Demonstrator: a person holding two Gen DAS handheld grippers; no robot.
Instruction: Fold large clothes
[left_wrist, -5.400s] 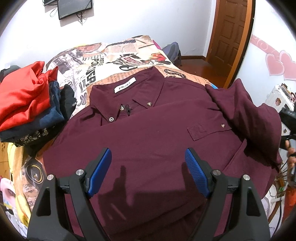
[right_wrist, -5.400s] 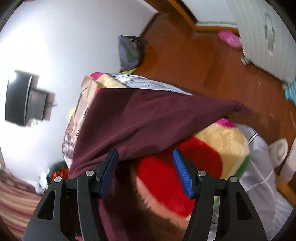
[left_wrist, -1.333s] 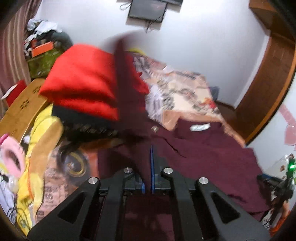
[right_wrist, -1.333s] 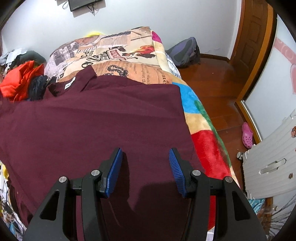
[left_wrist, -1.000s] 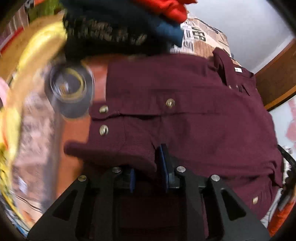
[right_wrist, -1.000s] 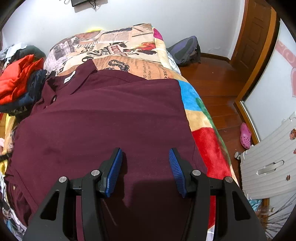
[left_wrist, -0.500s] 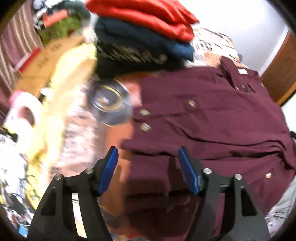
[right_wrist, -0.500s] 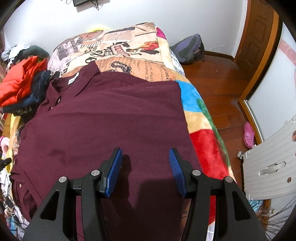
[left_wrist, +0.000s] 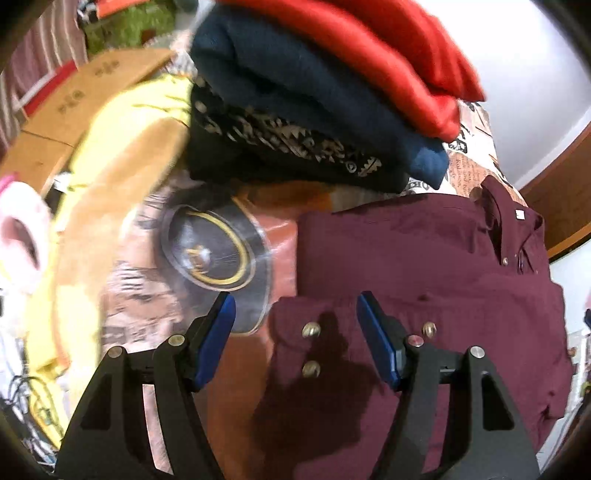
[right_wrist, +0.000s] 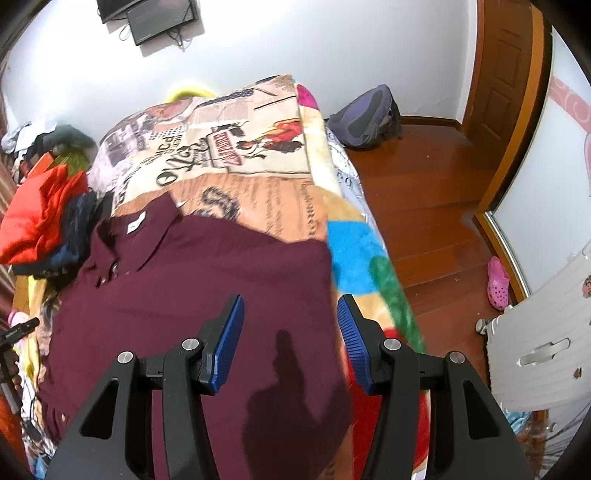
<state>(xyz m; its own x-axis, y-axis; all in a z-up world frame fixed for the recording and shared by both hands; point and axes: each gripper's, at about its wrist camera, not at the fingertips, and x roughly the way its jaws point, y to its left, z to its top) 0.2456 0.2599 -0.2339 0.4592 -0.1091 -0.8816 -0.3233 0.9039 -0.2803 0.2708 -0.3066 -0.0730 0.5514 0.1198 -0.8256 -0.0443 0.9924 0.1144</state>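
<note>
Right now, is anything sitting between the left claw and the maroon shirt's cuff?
Nothing visible. The left claw is open right over the maroon shirt, its buttoned cuff between the fingers. The folded clothes stack sits farther back, off the shirt.

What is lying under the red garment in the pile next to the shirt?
Under the red garment lies a folded navy garment, and below that a black one with a pale pattern. Whether anything more lies under or behind the pile is covered.
</note>
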